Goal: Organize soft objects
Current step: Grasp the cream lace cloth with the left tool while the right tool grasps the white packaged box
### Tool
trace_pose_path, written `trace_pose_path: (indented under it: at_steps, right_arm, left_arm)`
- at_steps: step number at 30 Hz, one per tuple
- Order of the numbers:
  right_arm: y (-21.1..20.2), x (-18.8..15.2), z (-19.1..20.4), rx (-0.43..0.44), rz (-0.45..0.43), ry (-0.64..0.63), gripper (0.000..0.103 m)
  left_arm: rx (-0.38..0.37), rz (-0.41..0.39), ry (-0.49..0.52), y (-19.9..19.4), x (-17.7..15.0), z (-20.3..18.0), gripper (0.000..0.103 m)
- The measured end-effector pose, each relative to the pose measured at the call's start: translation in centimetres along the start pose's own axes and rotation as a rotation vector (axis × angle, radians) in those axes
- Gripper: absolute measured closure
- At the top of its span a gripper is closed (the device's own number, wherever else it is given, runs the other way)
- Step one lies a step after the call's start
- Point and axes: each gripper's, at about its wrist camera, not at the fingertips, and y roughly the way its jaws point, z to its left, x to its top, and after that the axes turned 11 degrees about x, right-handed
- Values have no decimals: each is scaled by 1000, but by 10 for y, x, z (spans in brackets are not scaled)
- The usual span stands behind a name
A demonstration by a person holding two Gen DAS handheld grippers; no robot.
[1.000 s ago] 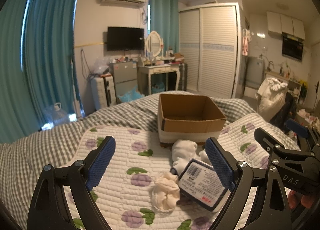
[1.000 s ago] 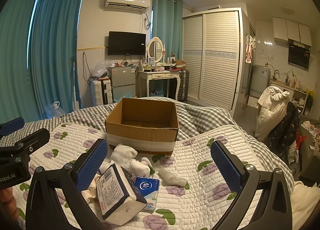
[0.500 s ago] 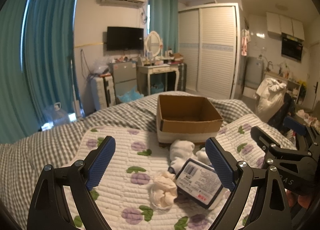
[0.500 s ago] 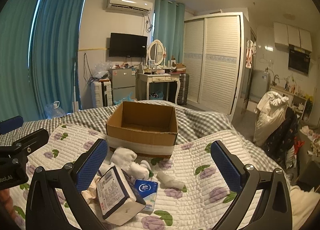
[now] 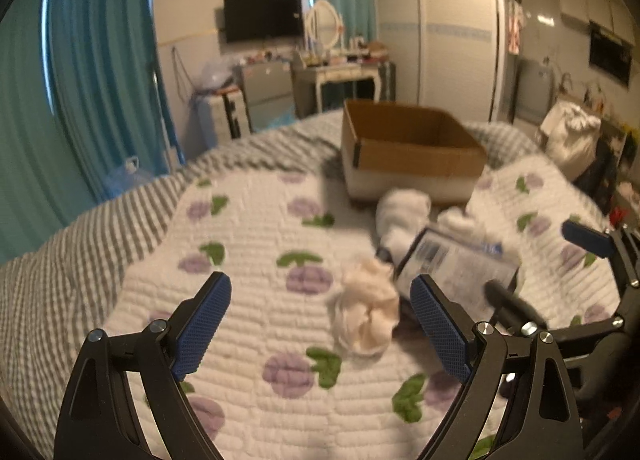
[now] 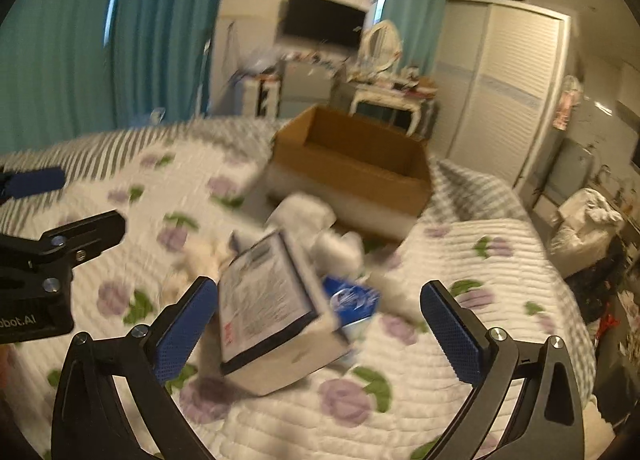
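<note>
2 wide-open grippers, left gripper (image 5: pixel 320 324) beside cream cloth (image 5: pixel 366 316), right gripper (image 6: pixel 316 324) around tissue pack (image 6: pixel 272 312), untouched

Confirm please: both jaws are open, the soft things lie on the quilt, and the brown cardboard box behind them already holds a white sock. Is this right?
Not quite. The brown cardboard box is empty: the right wrist view shows only bare cardboard inside. The rest holds: the left gripper and right gripper have open jaws, and the white rolled socks lie on the flowered quilt.

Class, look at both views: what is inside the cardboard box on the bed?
The box shows only bare brown inner walls; nothing visible inside. Its floor is hidden behind the near wall, so something low could lie there unseen.
</note>
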Motion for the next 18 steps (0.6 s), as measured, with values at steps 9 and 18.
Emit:
trace_pose_path:
  at_steps: [9, 18]
  right_arm:
    - [52, -28, 24, 55, 116, -97, 1]
    - [53, -28, 15, -1, 104, -74, 26]
  left_arm:
    - [3, 103, -20, 27, -12, 7, 10]
    - [-24, 136, -29, 38, -14, 7, 10]
